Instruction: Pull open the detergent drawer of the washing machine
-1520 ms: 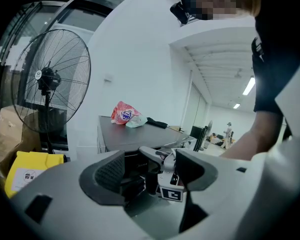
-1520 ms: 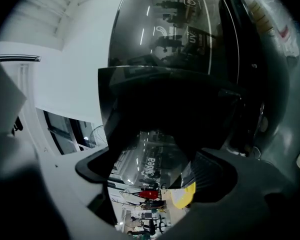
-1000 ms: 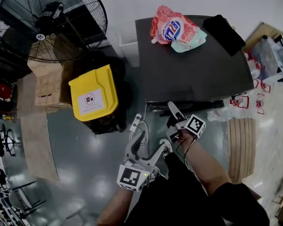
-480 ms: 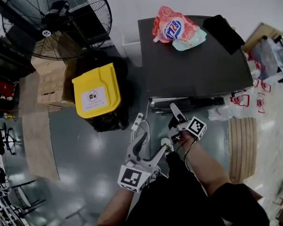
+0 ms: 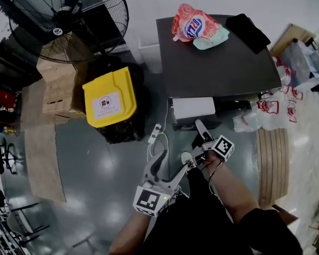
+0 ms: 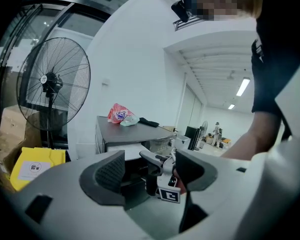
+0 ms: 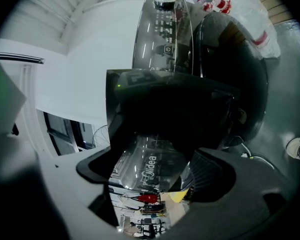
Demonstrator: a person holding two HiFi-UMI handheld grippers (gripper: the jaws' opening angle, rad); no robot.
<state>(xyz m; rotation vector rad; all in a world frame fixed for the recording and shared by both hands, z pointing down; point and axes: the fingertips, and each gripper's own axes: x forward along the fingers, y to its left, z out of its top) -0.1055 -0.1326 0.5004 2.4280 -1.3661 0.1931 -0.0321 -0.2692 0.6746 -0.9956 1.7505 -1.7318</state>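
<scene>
The dark washing machine stands ahead of me, and its white detergent drawer sticks out of the front at the left. My right gripper is rolled on its side at the drawer's front. In the right gripper view the glossy black drawer front fills the gap of the wide-set jaws of the right gripper. The left gripper hangs lower and further back, open and empty. In the left gripper view the left gripper points at the machine.
A yellow-lidded bin and a big floor fan stand left of the machine. A pink detergent bag and a black cloth lie on top. A white power strip lies on the floor; a wooden pallet lies at the right.
The white drawer has slid out of the machine's front, where before only a dark edge showed. Both grippers have drawn back towards me, the right one staying at the drawer front.
</scene>
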